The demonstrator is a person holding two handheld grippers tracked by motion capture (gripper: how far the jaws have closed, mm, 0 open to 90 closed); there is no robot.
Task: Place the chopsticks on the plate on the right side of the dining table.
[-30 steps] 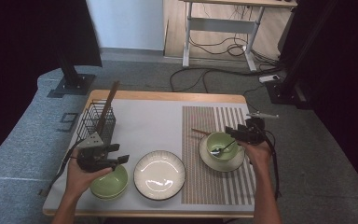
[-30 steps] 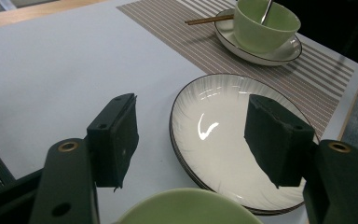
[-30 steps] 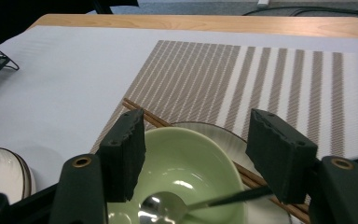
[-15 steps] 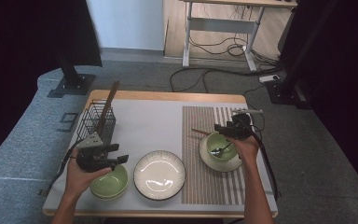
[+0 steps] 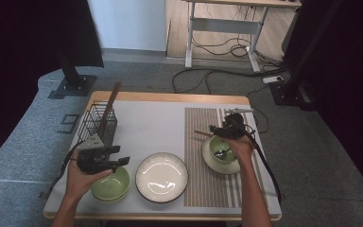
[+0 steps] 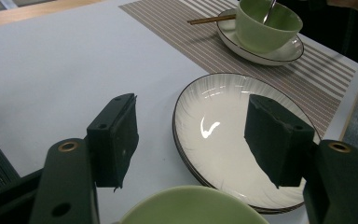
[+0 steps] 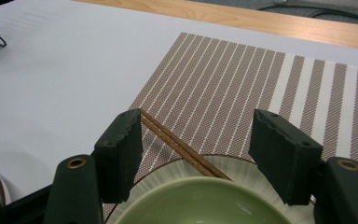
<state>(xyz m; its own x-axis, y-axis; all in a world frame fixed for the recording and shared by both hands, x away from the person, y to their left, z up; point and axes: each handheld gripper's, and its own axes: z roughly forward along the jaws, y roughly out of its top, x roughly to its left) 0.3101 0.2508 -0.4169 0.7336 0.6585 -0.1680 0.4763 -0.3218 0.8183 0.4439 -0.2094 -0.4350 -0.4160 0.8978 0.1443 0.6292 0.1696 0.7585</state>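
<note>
The right gripper hangs with jaws apart over the green bowl; the chopsticks lie between them, near one jaw. The left gripper, jaws apart and empty, hovers above another bowl, beside the white plate.

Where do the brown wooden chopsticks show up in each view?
High view: brown wooden chopsticks lie right of centre on the striped mat, at the saucer's left rim.
Left gripper view: top centre, against the saucer.
Right gripper view: centre, between the tongs.
Shared landmark: brown striped placemat.
</note>
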